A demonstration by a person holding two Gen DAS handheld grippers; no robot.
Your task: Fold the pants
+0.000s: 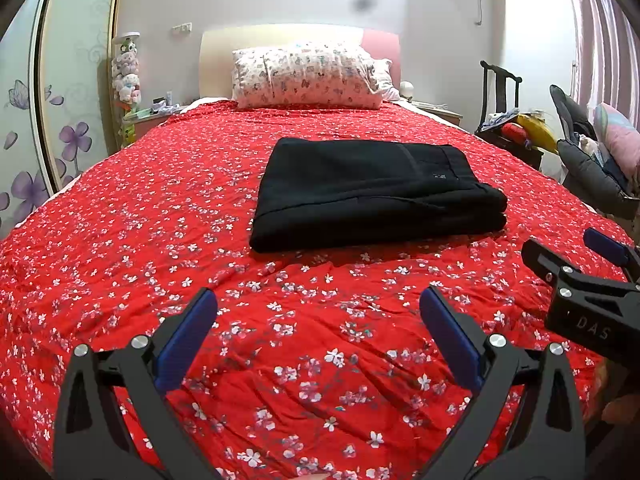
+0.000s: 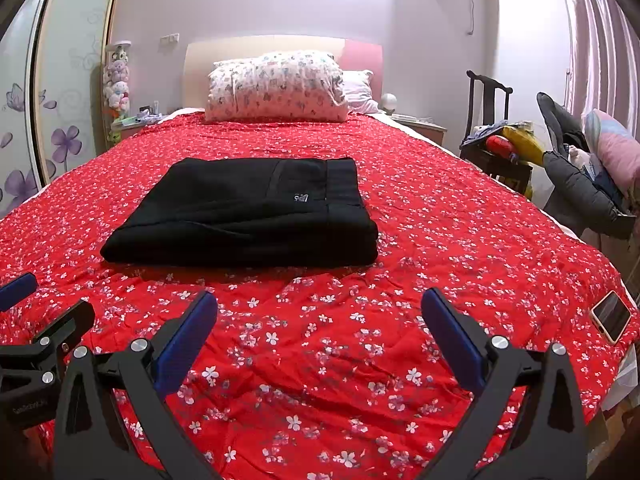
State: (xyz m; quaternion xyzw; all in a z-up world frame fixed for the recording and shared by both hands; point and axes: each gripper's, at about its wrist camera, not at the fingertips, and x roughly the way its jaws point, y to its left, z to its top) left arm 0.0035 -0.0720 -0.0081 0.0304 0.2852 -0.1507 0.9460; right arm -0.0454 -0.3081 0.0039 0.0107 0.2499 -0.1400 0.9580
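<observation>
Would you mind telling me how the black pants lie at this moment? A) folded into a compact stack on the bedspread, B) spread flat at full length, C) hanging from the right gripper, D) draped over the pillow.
A: the black pants lie as a layered rectangle on the red bedspread, clear of the open left gripper and the open right gripper.

A home bedroom: bed with floral bedspread, pillow, headboard.

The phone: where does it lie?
Right wrist view only: the phone lies on the red bedspread at the bed's right edge, right of the right hand-held gripper.
</observation>
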